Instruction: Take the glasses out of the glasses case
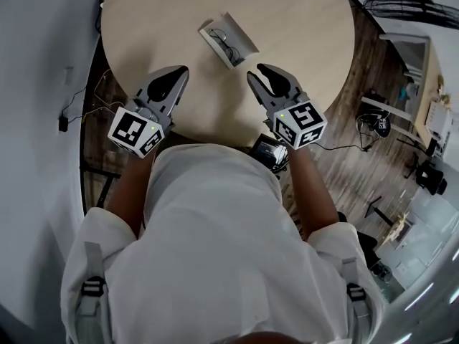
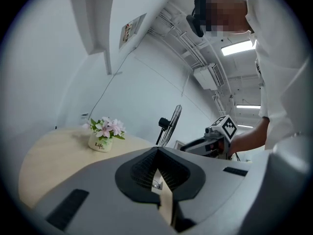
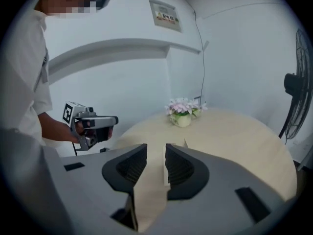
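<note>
Nothing has been lifted yet; this looks like the approach, with both tools held short of the work.

On the left, the left gripper (image 1: 182, 72) hovers over the near part of the round table (image 1: 308, 41), apart from everything on it. In its own view (image 2: 156, 151) the two jaws meet at the tips and there is nothing between them. Only the pale tabletop and a small flower pot (image 2: 101, 140) at the far edge show beyond.

Between the two tools and a little farther out lies the glasses case (image 1: 242, 33), open, set at a slant on the table. The glasses (image 1: 224, 43) lie inside it as thin dark wire.

On the right, the right gripper (image 1: 258, 72) is just short of the case's near edge and not touching it. Its own view (image 3: 155, 148) shows the jaws parted by a narrow gap, with bare table showing through and nothing held.

To my eye, the next move calls for one tool to steady the case wall. The other must come down into the tray and pinch the frame at a firm part, gently, since the wire looks thin and could slip or bend.
</note>
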`<state>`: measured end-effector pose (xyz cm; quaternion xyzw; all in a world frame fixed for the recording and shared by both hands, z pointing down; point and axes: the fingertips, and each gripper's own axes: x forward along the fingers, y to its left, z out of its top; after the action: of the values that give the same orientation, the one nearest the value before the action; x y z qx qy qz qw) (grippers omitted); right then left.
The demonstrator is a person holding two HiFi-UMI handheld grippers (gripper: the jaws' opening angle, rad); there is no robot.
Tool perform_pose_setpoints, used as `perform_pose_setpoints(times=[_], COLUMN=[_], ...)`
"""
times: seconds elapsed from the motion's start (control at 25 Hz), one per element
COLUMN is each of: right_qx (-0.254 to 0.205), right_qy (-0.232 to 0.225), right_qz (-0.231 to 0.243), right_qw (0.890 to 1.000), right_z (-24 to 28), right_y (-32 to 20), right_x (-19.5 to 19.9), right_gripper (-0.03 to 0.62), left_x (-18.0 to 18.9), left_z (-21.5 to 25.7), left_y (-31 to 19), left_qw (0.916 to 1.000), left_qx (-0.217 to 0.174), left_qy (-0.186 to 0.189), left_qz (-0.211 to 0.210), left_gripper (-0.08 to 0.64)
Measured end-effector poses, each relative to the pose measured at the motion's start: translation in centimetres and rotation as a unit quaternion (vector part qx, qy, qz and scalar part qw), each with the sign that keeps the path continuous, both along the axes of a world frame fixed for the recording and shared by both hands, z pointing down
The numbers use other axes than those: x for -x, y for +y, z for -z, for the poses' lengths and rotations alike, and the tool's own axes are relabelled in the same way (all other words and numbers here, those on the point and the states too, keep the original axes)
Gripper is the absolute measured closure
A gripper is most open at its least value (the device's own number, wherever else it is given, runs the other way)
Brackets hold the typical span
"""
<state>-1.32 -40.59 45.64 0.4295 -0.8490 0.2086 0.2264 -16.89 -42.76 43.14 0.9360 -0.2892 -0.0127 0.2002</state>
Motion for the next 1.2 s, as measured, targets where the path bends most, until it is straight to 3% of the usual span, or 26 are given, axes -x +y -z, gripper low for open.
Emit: perform_pose_setpoints(times=[0.2,0.4,0.72,1.2], right_qx=[0.057,0.119,0.208,0.266], right_qy=[0.04,0.084,0.131,0.178], right_qz=[0.004,0.037,0.036,0.028], right_qw=[0.998,0.989,0.969,0.947], right_z=[-4.2,-8.6,-14.7,-18.7], right_y=[-3.4,-6.3,-8.6,-9.0], right_x=[0.9,1.5,1.9,1.4], right_gripper=[0.486,0.486,0.489,0.52], left_x=[0.2,0.2,-0.4,0.8], left_z=[-3.3,-6.4,-9.5,-11.8], left_y=[-1.0,-2.0,-1.7,-1.2], left_qw=[0.9994,0.9993,0.9977,0.9959], left_qx=[0.005,0.028,0.063,0.086], left_qy=[0.0,0.001,0.006,0.017], left_qz=[-0.035,-0.024,-0.025,-0.022], left_gripper=[0.548,0.548,0.548,0.548])
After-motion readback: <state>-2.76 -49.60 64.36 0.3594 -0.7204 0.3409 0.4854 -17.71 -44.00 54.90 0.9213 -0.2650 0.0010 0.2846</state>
